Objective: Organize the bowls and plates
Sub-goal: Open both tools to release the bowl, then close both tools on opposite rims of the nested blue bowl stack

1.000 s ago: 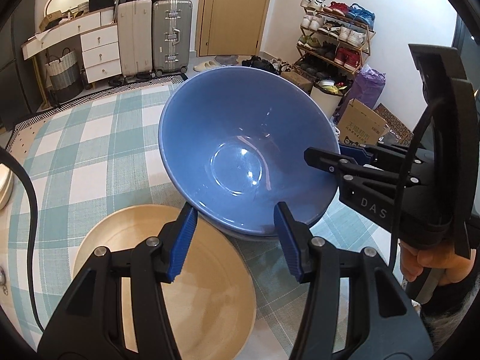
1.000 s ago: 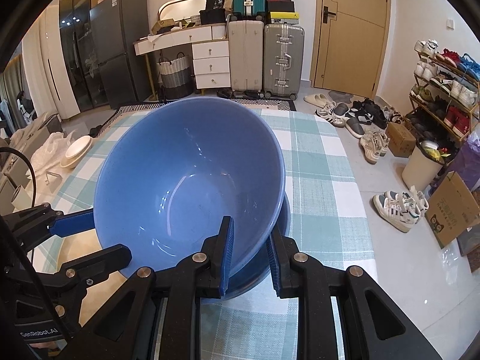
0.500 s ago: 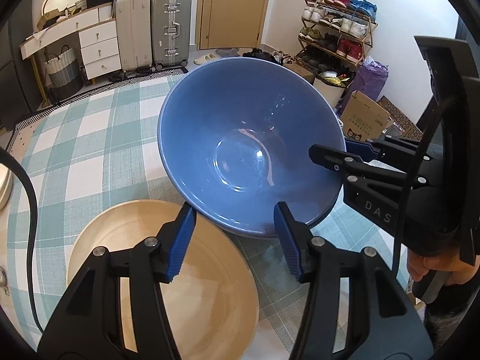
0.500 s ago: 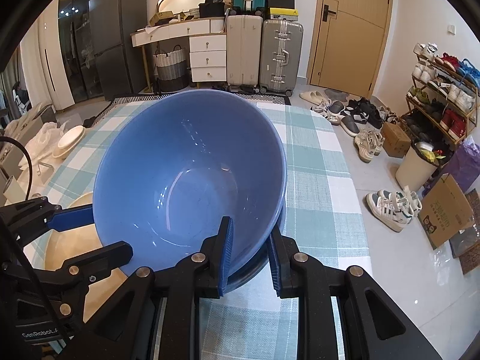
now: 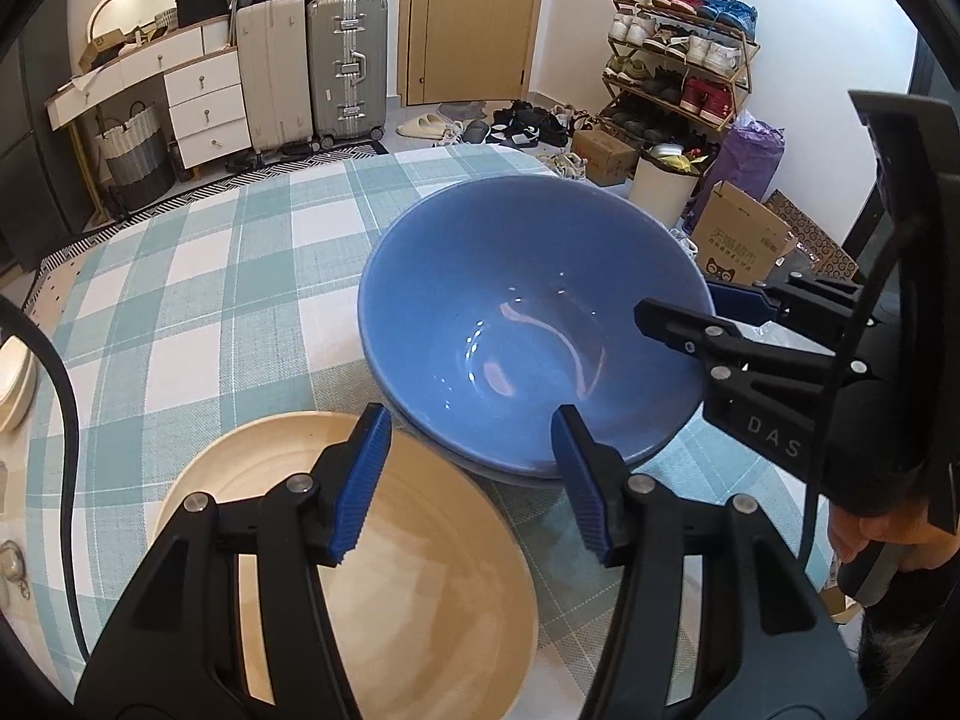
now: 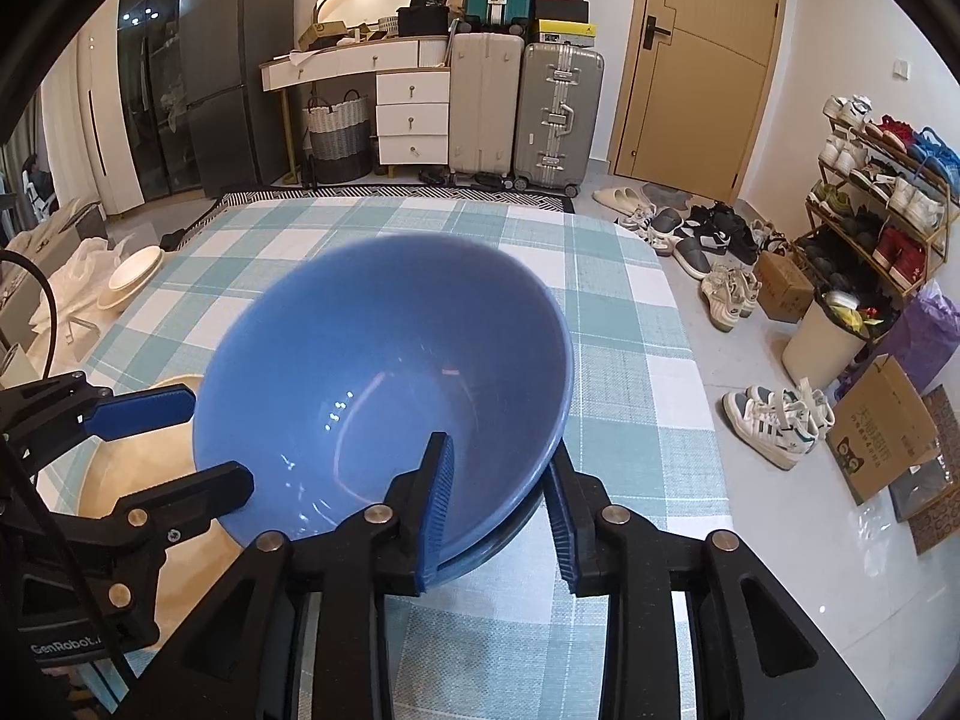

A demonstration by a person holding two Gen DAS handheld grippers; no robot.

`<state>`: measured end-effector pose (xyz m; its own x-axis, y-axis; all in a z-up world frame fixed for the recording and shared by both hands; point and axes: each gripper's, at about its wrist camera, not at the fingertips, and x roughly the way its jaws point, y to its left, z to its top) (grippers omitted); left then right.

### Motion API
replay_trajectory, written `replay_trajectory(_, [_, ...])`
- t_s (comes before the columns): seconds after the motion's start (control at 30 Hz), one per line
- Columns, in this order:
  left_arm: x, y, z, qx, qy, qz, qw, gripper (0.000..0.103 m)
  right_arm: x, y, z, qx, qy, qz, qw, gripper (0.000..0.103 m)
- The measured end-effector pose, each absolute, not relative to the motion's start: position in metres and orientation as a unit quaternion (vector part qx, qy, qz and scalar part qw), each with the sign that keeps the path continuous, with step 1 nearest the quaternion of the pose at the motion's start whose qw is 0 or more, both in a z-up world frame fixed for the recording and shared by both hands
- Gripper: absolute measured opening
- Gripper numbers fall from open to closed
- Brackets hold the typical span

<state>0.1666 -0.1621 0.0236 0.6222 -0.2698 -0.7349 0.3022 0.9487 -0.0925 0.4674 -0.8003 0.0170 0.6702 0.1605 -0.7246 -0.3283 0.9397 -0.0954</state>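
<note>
A large blue bowl (image 5: 528,324) (image 6: 372,384) sits nested in a second blue bowl (image 5: 510,474) (image 6: 498,540) on the checked tablecloth. My right gripper (image 6: 501,510) (image 5: 684,300) straddles the top bowl's near rim, one finger inside and one outside. Its jaws are opening and the pads stand off the rim. A cream bowl (image 5: 420,588) (image 6: 120,468) lies just left of the blue stack. My left gripper (image 5: 474,480) (image 6: 192,447) hovers open over the cream bowl's far edge, by the blue stack, holding nothing.
White plates (image 6: 129,282) (image 5: 15,378) lie at the table's left edge. A black cable (image 5: 60,420) hangs at the left. The tablecloth (image 5: 210,300) stretches behind the bowls. Past the table's right edge (image 6: 690,360) are shoes and cardboard boxes on the floor.
The top blue bowl has come down from its tilt and now rests level in the lower blue bowl. The right gripper's jaws have widened around its rim. The left gripper barely moved.
</note>
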Motion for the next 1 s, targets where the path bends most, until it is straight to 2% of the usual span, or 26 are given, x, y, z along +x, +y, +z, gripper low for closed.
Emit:
replay_trajectory(0.13, [0.169, -0.159, 0.023, 0.022, 0.403, -0.157, 0.901, 0.053, 0.468, -0.803, 0.017, -0.108, 0.382, 0.132, 0.908, 0.031])
replay_trajectory(0.23, [0.171, -0.156, 0.022, 0.024, 0.402, -0.157, 0.902, 0.06, 0.468, -0.804, 0.016, -0.11, 0.384, 0.135, 0.907, 0.035])
replay_trajectory(0.37, [0.175, -0.148, 0.023, 0.015, 0.404, -0.155, 0.902, 0.074, 0.468, -0.808, 0.018, -0.101, 0.379, 0.14, 0.909, 0.048])
replay_trajectory(0.43, [0.179, -0.143, 0.023, 0.008, 0.404, -0.154, 0.902, 0.075, 0.468, -0.809, 0.021, -0.099, 0.375, 0.144, 0.911, 0.05])
replay_trajectory(0.6, [0.192, -0.127, 0.023, -0.016, 0.407, -0.149, 0.901, 0.083, 0.47, -0.815, 0.024, -0.077, 0.371, 0.153, 0.913, 0.079])
replay_trajectory(0.67, [0.196, -0.123, 0.023, -0.024, 0.408, -0.148, 0.901, 0.087, 0.471, -0.819, 0.024, -0.066, 0.372, 0.161, 0.912, 0.081])
replay_trajectory(0.7, [0.199, -0.122, 0.022, -0.026, 0.409, -0.147, 0.9, 0.096, 0.471, -0.819, 0.024, -0.062, 0.373, 0.163, 0.911, 0.084])
replay_trajectory(0.73, [0.202, -0.12, 0.022, -0.028, 0.409, -0.146, 0.9, 0.101, 0.472, -0.821, 0.023, -0.056, 0.375, 0.164, 0.911, 0.085])
replay_trajectory(0.8, [0.204, -0.119, 0.024, -0.034, 0.406, -0.146, 0.902, 0.101, 0.475, -0.823, 0.022, -0.044, 0.377, 0.167, 0.91, 0.09])
replay_trajectory(1.0, [0.218, -0.12, 0.019, -0.04, 0.415, -0.146, 0.897, 0.101, 0.484, -0.831, 0.014, -0.018, 0.387, 0.165, 0.907, 0.093])
